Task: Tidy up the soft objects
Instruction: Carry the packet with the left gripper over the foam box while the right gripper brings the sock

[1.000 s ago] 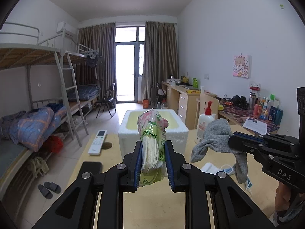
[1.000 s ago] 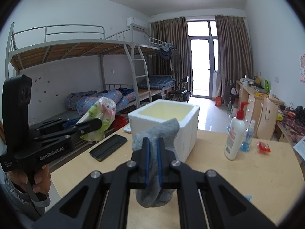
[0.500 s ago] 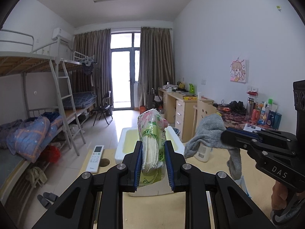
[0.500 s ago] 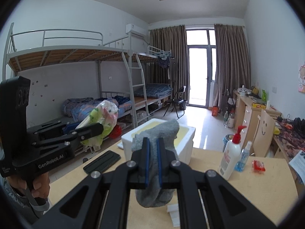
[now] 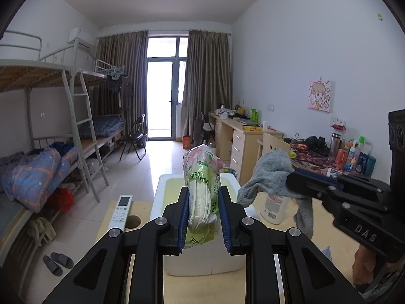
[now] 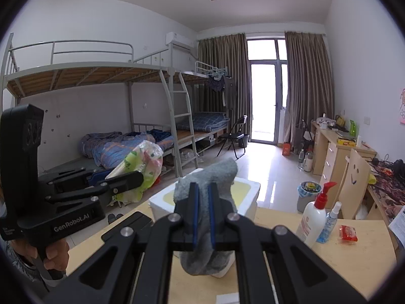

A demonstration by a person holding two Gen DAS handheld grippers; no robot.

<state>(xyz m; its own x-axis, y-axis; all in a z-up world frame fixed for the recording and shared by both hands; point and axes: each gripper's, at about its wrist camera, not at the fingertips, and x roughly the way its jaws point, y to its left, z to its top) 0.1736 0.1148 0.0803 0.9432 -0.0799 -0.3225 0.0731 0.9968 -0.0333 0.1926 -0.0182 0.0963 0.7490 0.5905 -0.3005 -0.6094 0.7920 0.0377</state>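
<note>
While held aloft, grey sock (image 6: pixel 206 202) sits pinched between right claw (image 6: pixel 203 217) pads.

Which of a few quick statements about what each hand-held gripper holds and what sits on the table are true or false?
1. The left hand-held gripper grips a plastic-wrapped packet. True.
2. The right hand-held gripper is empty. False: it is shut on a grey sock.
3. The foam box has a lid on. False: it is open on top.
4. A remote lies on the table, left of the box in the left view. True.
5. The pump bottle has a blue pump. False: it is red.
</note>
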